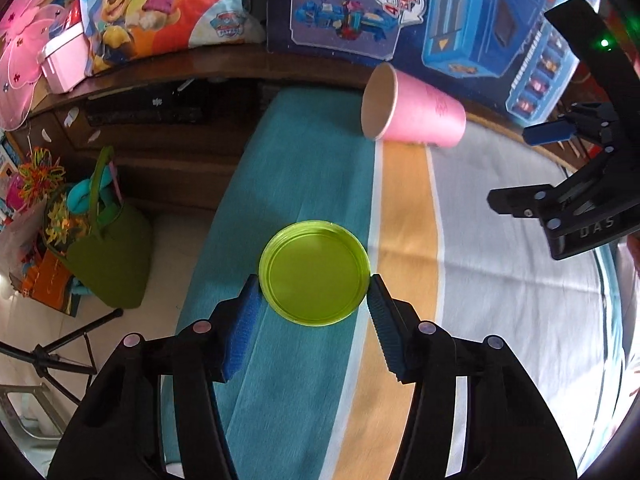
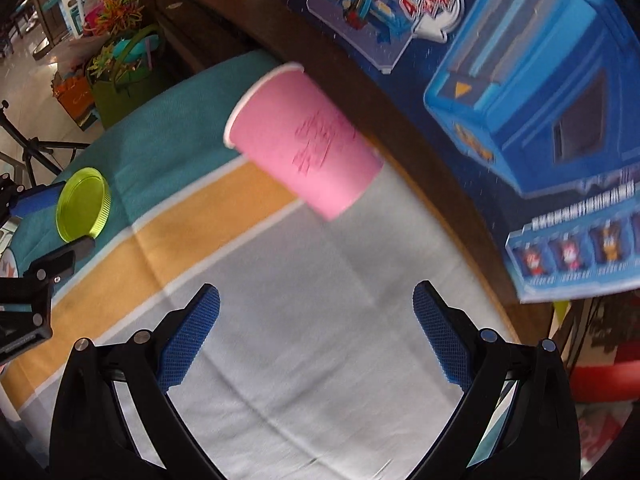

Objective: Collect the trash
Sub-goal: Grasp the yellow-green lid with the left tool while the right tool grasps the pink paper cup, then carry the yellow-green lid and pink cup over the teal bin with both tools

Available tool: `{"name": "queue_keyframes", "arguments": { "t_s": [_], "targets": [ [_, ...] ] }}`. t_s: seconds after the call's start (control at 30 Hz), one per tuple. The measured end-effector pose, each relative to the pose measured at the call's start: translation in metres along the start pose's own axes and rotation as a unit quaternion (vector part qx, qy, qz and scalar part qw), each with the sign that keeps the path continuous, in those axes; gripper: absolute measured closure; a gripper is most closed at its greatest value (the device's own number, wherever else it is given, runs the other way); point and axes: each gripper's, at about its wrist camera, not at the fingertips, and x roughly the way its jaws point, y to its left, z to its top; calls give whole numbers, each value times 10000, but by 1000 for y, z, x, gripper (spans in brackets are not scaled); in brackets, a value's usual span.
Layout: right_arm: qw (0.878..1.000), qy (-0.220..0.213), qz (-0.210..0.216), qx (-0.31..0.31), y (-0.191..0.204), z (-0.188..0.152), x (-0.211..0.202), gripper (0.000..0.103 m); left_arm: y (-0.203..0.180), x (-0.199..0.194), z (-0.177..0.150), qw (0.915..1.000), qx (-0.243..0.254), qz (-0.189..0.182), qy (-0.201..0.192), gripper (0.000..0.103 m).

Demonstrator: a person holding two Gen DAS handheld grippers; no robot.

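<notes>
On a striped cloth (image 1: 500, 240), one green lid (image 1: 314, 272) sits clamped between the left gripper (image 1: 314, 300) pads, while one pink paper cup (image 2: 304, 140) lies tipped over near a blue toy box (image 2: 540, 100), ahead of the right gripper (image 2: 316, 328), its jaws apart and empty.

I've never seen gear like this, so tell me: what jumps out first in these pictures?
A bright lime-green lid sits pinched between the blue-padded fingers of the left gripper, over the teal stripe of the cloth. Beyond it a pink paper cup lies on its side near the blue toy box, with the right gripper open and empty before it.
</notes>
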Motion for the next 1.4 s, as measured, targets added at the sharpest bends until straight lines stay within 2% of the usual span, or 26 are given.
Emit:
{"name": "queue_keyframes", "arguments": {
  "t_s": [0.17,0.4,0.47,0.53,0.67,0.8,1.0,1.13,1.4],
  "targets": [
    [9997,-107,-3,-224,-5,25,9,10,-2,7,21,9999,-98,-35,-26,48],
    [9960,-233,-208,-835,3,54,22,13,-3,15,26,10000,-58,2,37,48],
    [9950,-206,-271,-935,5,64,32,19,1,18,25,9999,-122,-15,76,48],
    [9955,-175,-216,-907,5,70,41,37,4,21,25,9998,-171,-9,110,48],
    [9954,-350,-274,-851,5,66,45,38,6,27,23,9996,-179,51,217,48],
    [9977,-319,-261,-537,-3,55,41,46,1,28,22,9996,-78,132,229,48],
    [9990,-402,-175,98,-20,20,14,47,-13,18,21,9998,11,20,182,48],
    [9980,-370,-109,495,-29,-14,-9,47,-32,8,14,9995,230,-77,177,48],
    [9923,-71,18,1240,-36,-114,-55,47,-75,-27,-12,9970,564,-507,127,48]
  ]
}}
